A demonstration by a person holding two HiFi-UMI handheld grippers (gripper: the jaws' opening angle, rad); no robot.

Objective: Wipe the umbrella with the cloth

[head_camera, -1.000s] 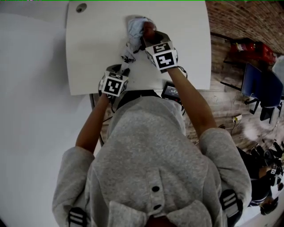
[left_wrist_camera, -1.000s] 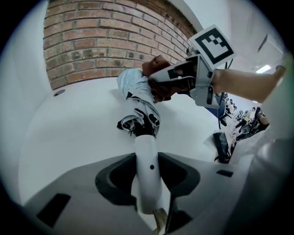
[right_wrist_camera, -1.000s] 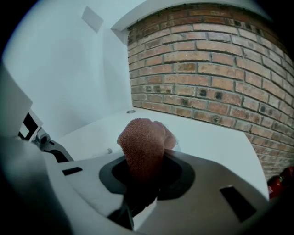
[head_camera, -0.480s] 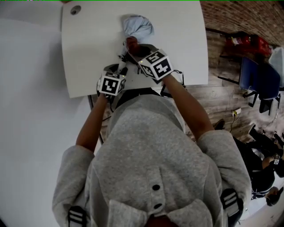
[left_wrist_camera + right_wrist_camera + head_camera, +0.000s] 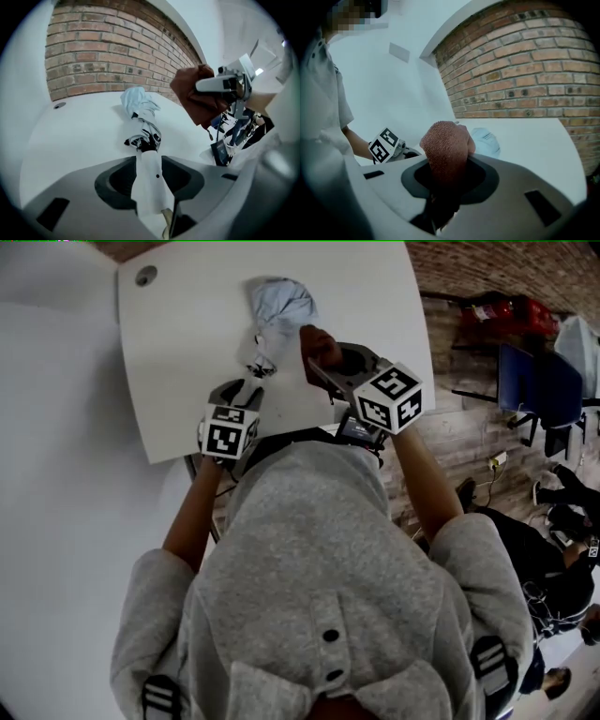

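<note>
Both grippers are loaded as I watch. My left gripper [image 5: 149, 176] has its fingers pinched on the white handle end of the folded umbrella [image 5: 143, 124], and its patterned, pale blue canopy stretches away from me over the white tabletop [image 5: 178, 343]. My right gripper [image 5: 445, 178] has its fingers clamped on the rust-brown cloth [image 5: 444, 147], which is bunched and sticking up out of the grip. That cloth is held clear of the tabletop, just right of the umbrella and not touching it.

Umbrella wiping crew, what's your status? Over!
Left gripper shut on umbrella handle. Right gripper shut on cloth. Cloth apart from umbrella, in air. Nothing between them.
</note>
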